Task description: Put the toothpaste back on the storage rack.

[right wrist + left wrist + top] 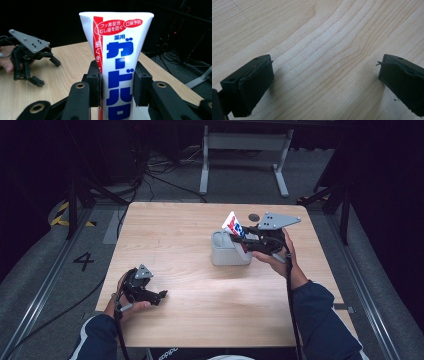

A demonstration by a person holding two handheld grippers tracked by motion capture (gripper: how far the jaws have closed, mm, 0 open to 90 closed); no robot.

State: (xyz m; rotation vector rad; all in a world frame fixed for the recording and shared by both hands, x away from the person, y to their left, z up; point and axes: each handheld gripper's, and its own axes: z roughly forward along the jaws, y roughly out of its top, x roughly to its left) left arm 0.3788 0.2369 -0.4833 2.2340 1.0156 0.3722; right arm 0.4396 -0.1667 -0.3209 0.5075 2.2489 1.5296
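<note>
Toothpaste tube (pixel 120 65), white with red and blue print, stands clamped between the pads of the right gripper (pixel 117 86), its long axis running straight up out of the jaws, flat crimped end on top. In the high view the same tube (pixel 235 227) leans tilted over the near rim of the grey cup (pixel 227 255), which sits on the wooden table (pixel 200 320) just to the left of that gripper (pixel 245 240). I would say whatever comes next turns on that lean: the tube's lower end points down toward the cup's mouth. Farther off, the left gripper (pixel 161 295) rests low on the table, well apart, jaws spread wide with nothing between them.
</note>
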